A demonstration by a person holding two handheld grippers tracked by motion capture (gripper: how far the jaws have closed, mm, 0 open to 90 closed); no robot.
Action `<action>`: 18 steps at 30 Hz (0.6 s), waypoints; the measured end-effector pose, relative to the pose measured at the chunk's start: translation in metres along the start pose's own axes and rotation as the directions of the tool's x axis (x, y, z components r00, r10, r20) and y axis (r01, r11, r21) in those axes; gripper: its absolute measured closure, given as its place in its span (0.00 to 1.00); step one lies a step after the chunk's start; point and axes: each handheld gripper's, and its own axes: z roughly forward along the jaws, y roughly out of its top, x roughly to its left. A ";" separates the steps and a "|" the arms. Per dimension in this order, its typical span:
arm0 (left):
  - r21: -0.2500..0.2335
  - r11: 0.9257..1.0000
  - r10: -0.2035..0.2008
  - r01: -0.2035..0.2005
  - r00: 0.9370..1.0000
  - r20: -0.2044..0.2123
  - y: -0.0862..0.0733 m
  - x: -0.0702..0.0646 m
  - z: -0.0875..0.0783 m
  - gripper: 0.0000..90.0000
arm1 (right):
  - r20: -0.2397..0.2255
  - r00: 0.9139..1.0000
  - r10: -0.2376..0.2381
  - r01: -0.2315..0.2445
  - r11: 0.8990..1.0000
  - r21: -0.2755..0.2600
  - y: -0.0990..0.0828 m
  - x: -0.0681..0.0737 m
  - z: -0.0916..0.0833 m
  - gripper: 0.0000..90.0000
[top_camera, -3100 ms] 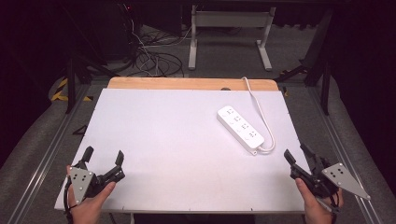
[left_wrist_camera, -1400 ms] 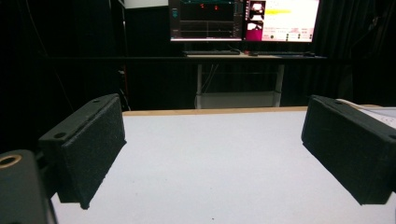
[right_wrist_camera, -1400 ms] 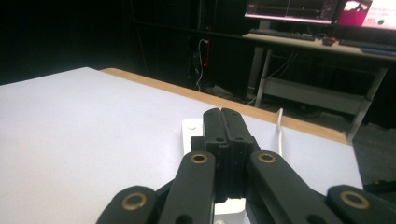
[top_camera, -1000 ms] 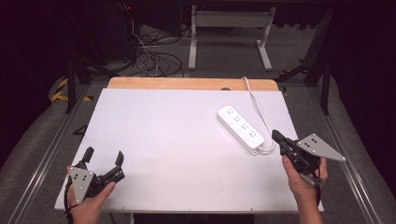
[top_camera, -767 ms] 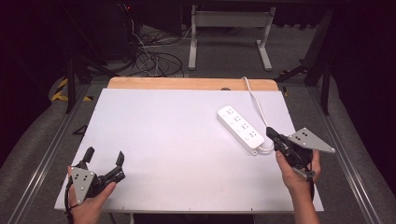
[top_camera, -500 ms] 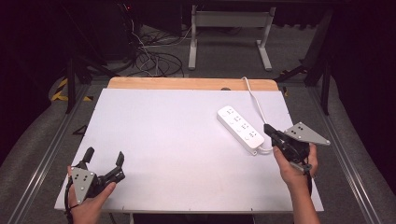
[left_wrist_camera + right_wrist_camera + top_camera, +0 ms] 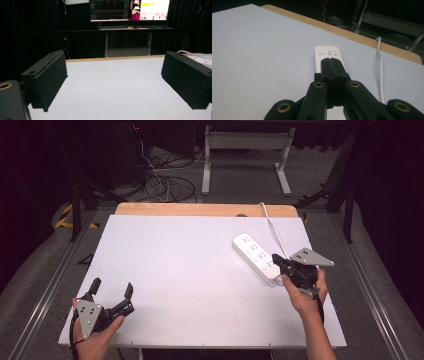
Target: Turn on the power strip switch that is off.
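A white power strip [image 7: 255, 256] lies at the right of the white table, its white cable [image 7: 272, 227] running off the far edge. My right gripper [image 7: 276, 260] hovers over the strip's near end, jaws pressed together with nothing between them. In the right gripper view the shut right gripper [image 7: 330, 61] points along the power strip [image 7: 327, 53], whose round button and first socket show past the tips, with the cable [image 7: 381, 67] at the right. My left gripper [image 7: 111, 289] rests at the near left corner, open; its pads [image 7: 48, 75] stand wide apart over bare table.
The white table [image 7: 185, 265] has a wooden strip [image 7: 200, 210] along its far edge. Beyond it stand a metal frame [image 7: 245, 150] and loose floor cables [image 7: 160, 180]. Monitors [image 7: 130, 10] glow at the back in the left gripper view.
My right gripper has moved from the near right corner forward and left to the power strip's near end, and its jaws have shut. The left gripper has stayed put.
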 end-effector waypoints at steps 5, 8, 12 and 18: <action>0.000 1.000 0.004 -0.004 1.000 -0.003 0.000 0.001 -0.001 0.08 | -0.004 1.000 0.003 -0.003 1.000 0.020 -0.004 -0.001 0.009 1.00; -0.003 1.000 0.005 -0.005 1.000 -0.004 0.000 0.001 -0.001 0.08 | -0.008 1.000 0.014 -0.014 1.000 0.028 -0.007 -0.006 0.014 1.00; 0.002 1.000 0.006 -0.006 1.000 -0.003 0.000 0.001 -0.001 0.08 | -0.013 0.999 0.043 -0.043 0.999 0.018 -0.017 -0.016 0.013 1.00; 0.005 1.000 0.015 -0.015 1.000 0.000 0.000 -0.001 0.000 0.08 | -0.030 0.996 0.078 -0.079 0.997 -0.003 -0.016 -0.024 0.009 1.00</action>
